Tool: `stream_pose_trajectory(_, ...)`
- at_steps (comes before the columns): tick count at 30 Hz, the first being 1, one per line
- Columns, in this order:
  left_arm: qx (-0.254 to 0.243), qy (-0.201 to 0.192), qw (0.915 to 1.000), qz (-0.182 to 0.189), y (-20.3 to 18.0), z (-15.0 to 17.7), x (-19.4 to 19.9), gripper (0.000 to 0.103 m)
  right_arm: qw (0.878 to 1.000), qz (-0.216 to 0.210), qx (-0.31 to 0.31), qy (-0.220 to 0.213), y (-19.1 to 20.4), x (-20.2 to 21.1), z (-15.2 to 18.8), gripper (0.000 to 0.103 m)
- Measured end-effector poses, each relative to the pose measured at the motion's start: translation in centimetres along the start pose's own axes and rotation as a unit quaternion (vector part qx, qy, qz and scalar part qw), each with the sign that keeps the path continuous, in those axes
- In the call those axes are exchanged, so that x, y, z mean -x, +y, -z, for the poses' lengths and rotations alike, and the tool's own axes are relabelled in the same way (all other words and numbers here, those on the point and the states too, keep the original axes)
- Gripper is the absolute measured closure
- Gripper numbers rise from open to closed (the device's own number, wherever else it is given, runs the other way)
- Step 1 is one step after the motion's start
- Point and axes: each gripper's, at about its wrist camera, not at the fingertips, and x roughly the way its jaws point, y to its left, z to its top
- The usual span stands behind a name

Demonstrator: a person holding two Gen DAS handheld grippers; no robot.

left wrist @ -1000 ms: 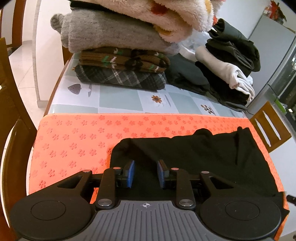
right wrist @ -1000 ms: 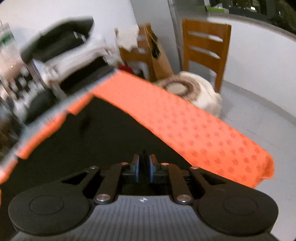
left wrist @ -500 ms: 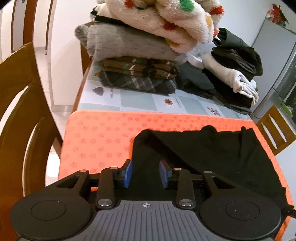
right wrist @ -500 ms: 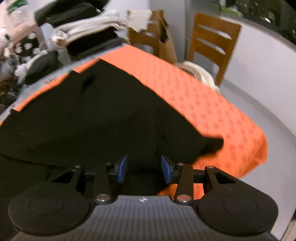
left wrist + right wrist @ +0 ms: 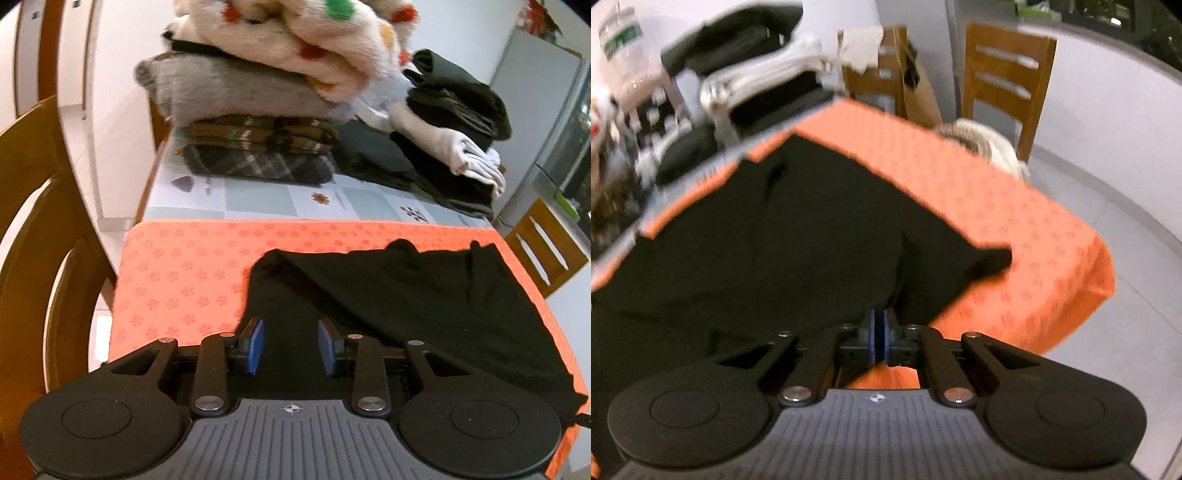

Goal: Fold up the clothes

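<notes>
A black garment (image 5: 406,295) lies spread on the orange flower-print mat (image 5: 184,280), its left end folded into a rounded corner. My left gripper (image 5: 291,345) hovers over that near left part, open, its blue pads apart with only cloth below them. In the right wrist view the black garment (image 5: 775,240) covers the left of the mat (image 5: 997,206), and one corner points right. My right gripper (image 5: 878,325) is at the garment's near edge. Its jaws are closing, the pads pressed on a raised fold of the black cloth.
Folded clothes (image 5: 258,155) are stacked at the table's far left, topped by a cream fleece. A dark pile with a white garment (image 5: 454,147) sits far right. Wooden chairs (image 5: 33,258) (image 5: 543,251) (image 5: 1004,74) flank the table. A fridge (image 5: 535,92) stands behind.
My left gripper drifted left along the garment and its pads spread slightly. My right gripper opened, shifted toward the garment's right corner, then shut on its near edge.
</notes>
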Motion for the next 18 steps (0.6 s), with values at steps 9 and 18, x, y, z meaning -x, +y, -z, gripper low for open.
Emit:
stream_pose_trajectory(9,-0.054,-0.009,0.9981,0.030,-3.6,-2.9,-2.6,0.063,0.999,-0.013,-0.009,-0.034,-0.4,1.8,-0.5,0.043)
stream_pose_trajectory(18,-0.085,0.010,0.9941,0.067,-8.0,-6.6,-9.9,0.050,0.996,-0.061,-0.032,-0.055,2.0,3.7,-0.5,0.014)
